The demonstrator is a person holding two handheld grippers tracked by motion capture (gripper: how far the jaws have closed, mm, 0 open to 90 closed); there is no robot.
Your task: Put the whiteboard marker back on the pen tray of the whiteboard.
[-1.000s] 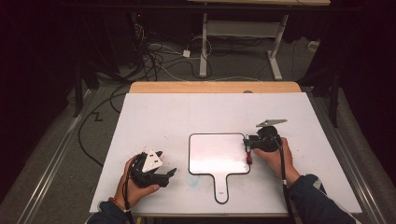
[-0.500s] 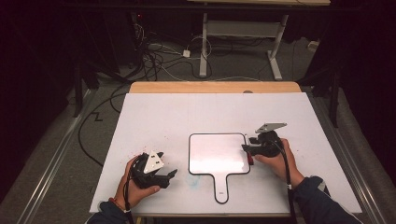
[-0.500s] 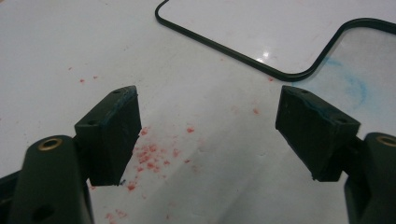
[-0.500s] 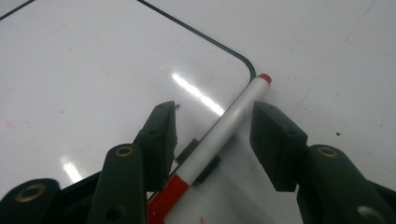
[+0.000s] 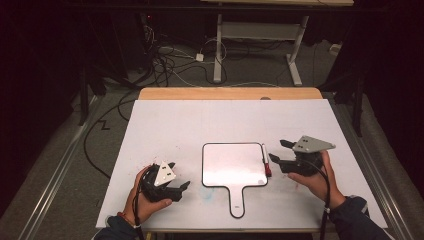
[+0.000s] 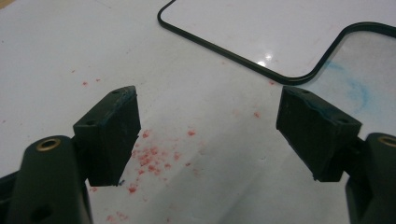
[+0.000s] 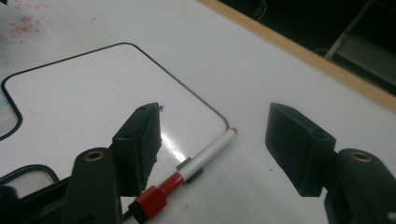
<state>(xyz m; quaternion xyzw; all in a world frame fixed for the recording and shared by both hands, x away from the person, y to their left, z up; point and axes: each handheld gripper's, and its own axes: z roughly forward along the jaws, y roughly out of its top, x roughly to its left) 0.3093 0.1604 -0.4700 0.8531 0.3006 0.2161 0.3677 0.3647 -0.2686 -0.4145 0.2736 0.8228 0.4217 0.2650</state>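
Note:
A small whiteboard with a black rim and a handle (image 5: 234,165) lies flat in the middle of the white table (image 5: 200,125). A white marker with a red cap (image 5: 267,163) rests on the table along the board's right edge. My right gripper (image 5: 280,152) hovers just right of it. Its jaws have just been opening; in the right gripper view (image 7: 215,144) the marker (image 7: 208,154) lies loose below the gap, touching neither pad, with the board (image 7: 93,102) to the left. My left gripper (image 5: 179,176) rests left of the board, open, and holds nothing (image 6: 210,130).
Red specks (image 6: 154,156) and a faint blue smear (image 6: 359,91) mark the table near the left gripper. A wooden strip (image 5: 230,93) runs along the table's far edge. Beyond it the floor holds cables (image 5: 170,65) and a desk frame (image 5: 260,30).
The right gripper has opened, let go of the marker at the board's right edge, and drawn back to the right and upward. The left gripper has stayed put.

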